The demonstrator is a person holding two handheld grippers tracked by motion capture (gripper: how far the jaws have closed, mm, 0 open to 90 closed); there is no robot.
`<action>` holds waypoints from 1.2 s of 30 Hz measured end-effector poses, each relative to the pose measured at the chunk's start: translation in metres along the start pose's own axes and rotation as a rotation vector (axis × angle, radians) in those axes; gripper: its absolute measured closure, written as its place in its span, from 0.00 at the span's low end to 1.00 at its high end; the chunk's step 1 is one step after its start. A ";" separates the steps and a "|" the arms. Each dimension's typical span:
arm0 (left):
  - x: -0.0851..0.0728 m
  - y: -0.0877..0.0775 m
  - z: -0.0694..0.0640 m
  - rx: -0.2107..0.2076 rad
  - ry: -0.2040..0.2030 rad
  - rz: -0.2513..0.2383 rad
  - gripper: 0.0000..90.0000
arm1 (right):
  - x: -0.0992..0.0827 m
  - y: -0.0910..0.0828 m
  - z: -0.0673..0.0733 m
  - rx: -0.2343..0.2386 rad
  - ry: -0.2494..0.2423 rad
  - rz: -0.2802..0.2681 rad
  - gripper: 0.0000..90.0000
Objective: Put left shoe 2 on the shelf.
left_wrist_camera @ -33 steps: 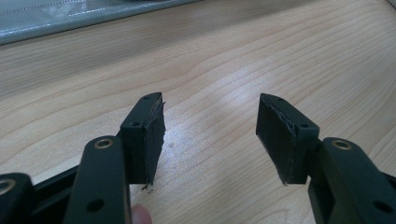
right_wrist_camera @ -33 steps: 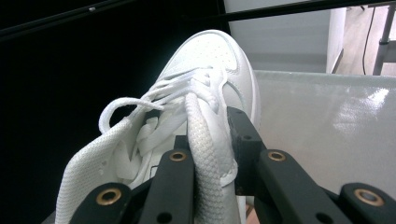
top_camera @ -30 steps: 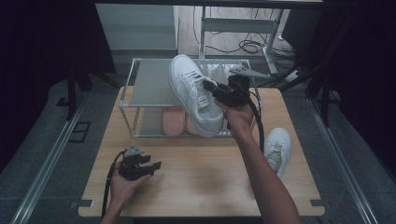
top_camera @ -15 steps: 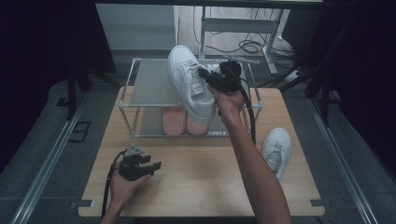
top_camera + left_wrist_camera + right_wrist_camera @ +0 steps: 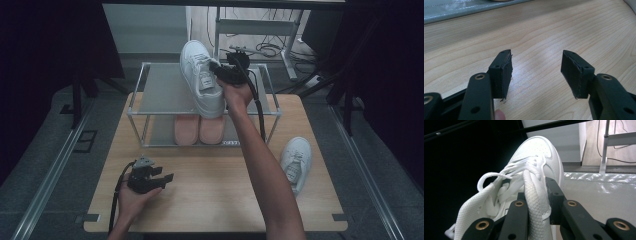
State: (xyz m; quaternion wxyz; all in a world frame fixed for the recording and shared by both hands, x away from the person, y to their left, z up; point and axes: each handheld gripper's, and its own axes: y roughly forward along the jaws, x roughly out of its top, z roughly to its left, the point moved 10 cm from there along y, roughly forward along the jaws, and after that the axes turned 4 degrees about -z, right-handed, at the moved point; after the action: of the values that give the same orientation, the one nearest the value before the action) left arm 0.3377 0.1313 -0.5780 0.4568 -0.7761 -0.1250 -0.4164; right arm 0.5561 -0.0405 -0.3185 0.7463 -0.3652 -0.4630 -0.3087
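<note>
- The right gripper [image 5: 216,69] was held above the top shelf [image 5: 162,90] of a 2-tier rack [image 5: 136,113] at the far side of the table [image 5: 220,185].
- Its jaws were clamped narrow on the padded collar of a white sneaker [image 5: 201,77]; the right gripper view showed the collar pinched between both black jaws of that gripper [image 5: 536,202], with the laces and the toe of the sneaker [image 5: 536,152] ahead of them.
- The white sneaker was over the right half of the top shelf, toe pointing away from the person, heel toward the front rail. Whether its sole touched the shelf could not be told.
- 2 pink shoes [image 5: 199,129] lay side by side on the lower shelf, directly below the held sneaker.
- A second white sneaker [image 5: 296,161] lay on the table at the right, apart from the rack, just beside the person's right forearm.
- The left gripper [image 5: 162,178] rested in the left hand [image 5: 131,200] near the front left of the table.
- Its jaws stood wide apart with nothing between them; the left gripper view showed bare wood grain between them [image 5: 536,72].
</note>
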 end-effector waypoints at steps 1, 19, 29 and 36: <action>0.000 0.000 0.000 -0.001 0.000 0.000 0.48 | 0.000 0.002 -0.001 -0.005 0.005 0.002 0.90; -0.002 0.002 0.000 -0.002 0.006 0.007 0.48 | -0.019 0.052 -0.020 -0.088 0.078 0.072 0.89; -0.003 0.004 -0.003 -0.003 0.015 0.011 0.48 | -0.016 0.052 -0.019 -0.027 0.041 0.080 0.61; -0.004 0.005 -0.003 0.000 0.018 0.018 0.48 | -0.013 0.026 -0.020 -0.014 -0.036 0.044 0.66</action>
State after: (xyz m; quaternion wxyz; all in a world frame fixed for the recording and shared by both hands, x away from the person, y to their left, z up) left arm 0.3367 0.1266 -0.5830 0.4615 -0.7734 -0.1140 -0.4194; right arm 0.5810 -0.0415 -0.3426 0.7419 -0.3859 -0.4659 -0.2890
